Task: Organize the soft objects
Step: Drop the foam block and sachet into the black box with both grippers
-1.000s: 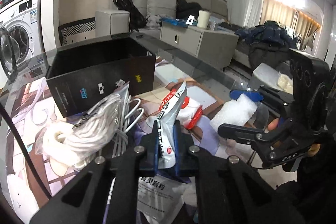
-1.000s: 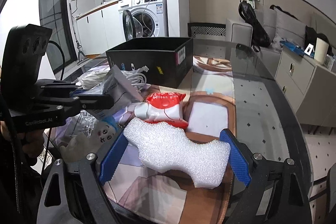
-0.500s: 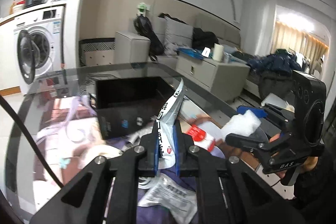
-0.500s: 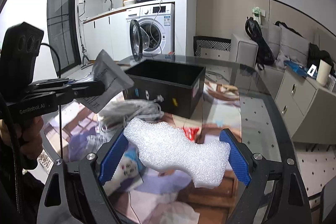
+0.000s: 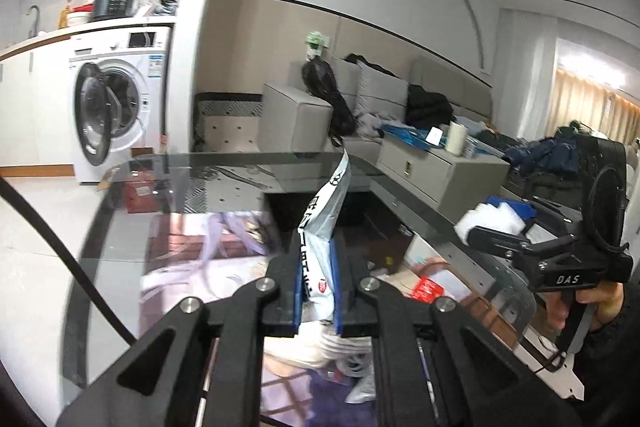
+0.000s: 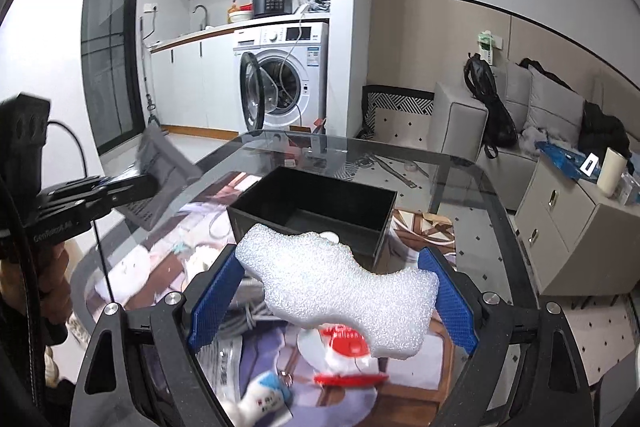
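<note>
my left gripper [image 5: 316,287] has its blue pads pressed together on a thin silver-white packet [image 5: 326,223], which sticks up and leans away to the right above the glass table [image 5: 120,227]. my right gripper [image 6: 332,301] stands wide, its blue pads clamped on the two ends of a white foam piece [image 6: 340,283] that spans the whole gap between them. both are held up in the air over the table, the foam in front of the open black box [image 6: 316,211] in my right view. below the foam lie a red and white pouch [image 6: 344,347], a bundle of white cable [image 6: 248,311] and a small stuffed toy [image 6: 260,401] on the patterned mat. the left gripper with its packet shows at the left edge of that view.
</note>
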A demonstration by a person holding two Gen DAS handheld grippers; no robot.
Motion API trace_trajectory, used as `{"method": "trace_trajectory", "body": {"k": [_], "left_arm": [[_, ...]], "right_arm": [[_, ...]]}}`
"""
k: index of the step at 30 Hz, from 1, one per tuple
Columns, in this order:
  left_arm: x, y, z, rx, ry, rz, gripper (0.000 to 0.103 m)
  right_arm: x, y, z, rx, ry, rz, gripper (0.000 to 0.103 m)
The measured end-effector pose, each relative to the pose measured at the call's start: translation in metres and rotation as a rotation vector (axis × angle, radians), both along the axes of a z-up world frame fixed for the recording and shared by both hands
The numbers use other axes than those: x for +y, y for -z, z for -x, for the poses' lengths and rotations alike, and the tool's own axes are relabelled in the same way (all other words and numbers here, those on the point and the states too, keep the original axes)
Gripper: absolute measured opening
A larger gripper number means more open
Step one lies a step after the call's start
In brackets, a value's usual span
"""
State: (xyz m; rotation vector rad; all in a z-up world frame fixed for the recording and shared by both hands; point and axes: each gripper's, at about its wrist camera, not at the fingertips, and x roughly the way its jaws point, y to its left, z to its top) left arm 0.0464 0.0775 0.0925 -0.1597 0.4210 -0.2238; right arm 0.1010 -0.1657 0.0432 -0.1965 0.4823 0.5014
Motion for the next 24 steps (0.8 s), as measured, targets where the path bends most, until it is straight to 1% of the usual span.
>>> {"method": "trace_trajectory", "body": {"k": [5,10,15,18,24], "left_arm": [[0.03,-0.004,0.0,0.009,-0.079,-0.014,0.008],[0.037,0.002,-0.012,0.048,-0.112,-0.027,0.008],[0.025,0.012,-0.037,0.087,-0.103,-0.012,0.008],[0.013,0.015,-0.051,0.096,-0.091,-0.001,0.008],[-0.009,0.019,-0.084,0.121,-0.048,0.008,0.008]], "right_arm": [[0.011,-0.009,-0.004,-0.016,-0.031,0.004,0.09],[0.013,-0.011,-0.016,-0.017,-0.031,0.006,0.09],[0.012,-0.008,-0.038,-0.003,-0.019,0.008,0.09],[0.011,-0.004,-0.051,0.007,-0.02,0.003,0.09],[0.016,-0.001,-0.079,0.015,-0.028,0.005,0.09]]}}
